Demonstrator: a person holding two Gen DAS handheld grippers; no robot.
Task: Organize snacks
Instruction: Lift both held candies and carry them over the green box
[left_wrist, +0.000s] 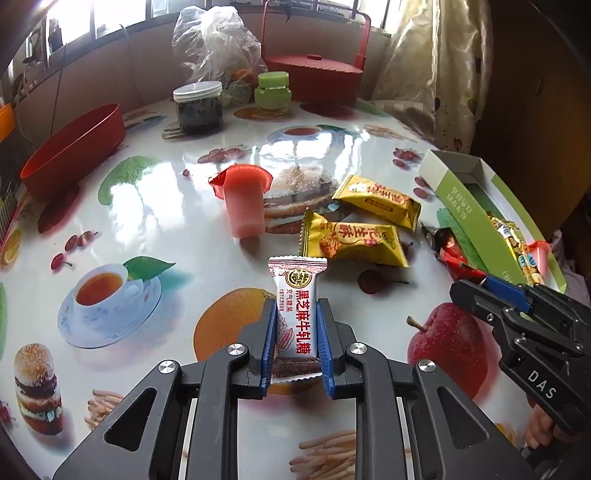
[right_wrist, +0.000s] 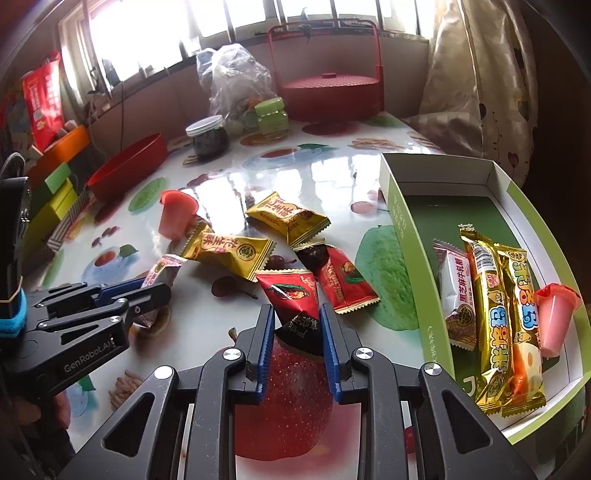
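Plainly, both candies I had hold of were light, crinkly packets that would give under pressure rather than resist it. My left gripper (left_wrist: 297, 334) had its fingers pinching the white nougat bar (left_wrist: 296, 314) by its long sides, low on the packet, with the far end sticking up and out past the tips. I judged that a sound place to hold: the filling felt firm enough to bear the squeeze, whereas the crimped ends would only fold. My right gripper (right_wrist: 297, 325) had its fingers pressed onto the dark lower end of a red candy packet (right_wrist: 291, 299), a corner grip on slick foil that I thought might slip or let the packet swing. Both packets sat just above the glossy printed surface (left_wrist: 177, 236), well short of the green box (right_wrist: 413, 236) at the right, where a few snacks already lay along with a pink jelly cup (right_wrist: 552, 317).

Loose ones were left: two yellow packets (left_wrist: 354, 240), another pink jelly cup (left_wrist: 245, 206) and a second red packet (right_wrist: 345, 284).

Much was hard to read. The near end of the nougat bar was hidden between my fingers, the box's near corner was cut off by the frame, and I could not tell what the plastic bag (left_wrist: 214, 40) held.
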